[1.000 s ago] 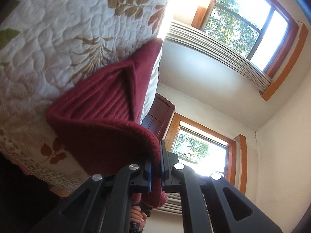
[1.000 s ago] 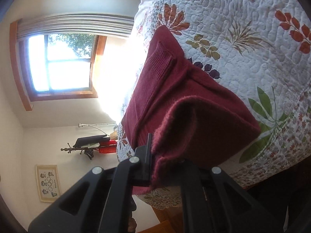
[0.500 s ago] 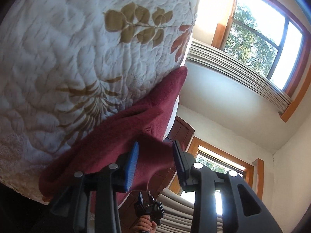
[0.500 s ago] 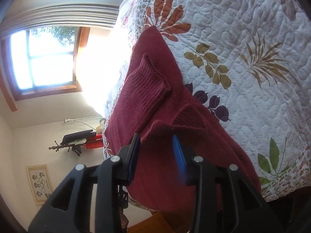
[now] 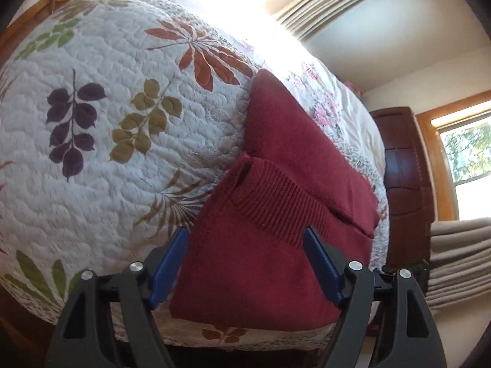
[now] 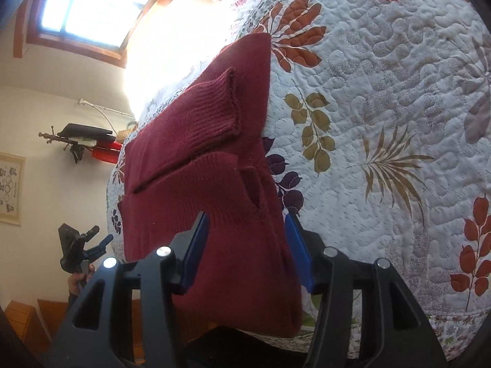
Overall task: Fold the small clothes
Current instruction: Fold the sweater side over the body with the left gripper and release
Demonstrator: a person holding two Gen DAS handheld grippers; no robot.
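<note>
Garment: a dark red knitted sweater (image 5: 276, 239), folded, lying on the bed's white quilted leaf-print bedspread (image 5: 122, 184) near its edge (ribbed cuffs on top).
Left claw (image 5: 245, 270): spread wide, holding nothing, blue pads either side of the sweater.
Right claw (image 6: 248, 251): likewise wide, empty-handed.
</note>
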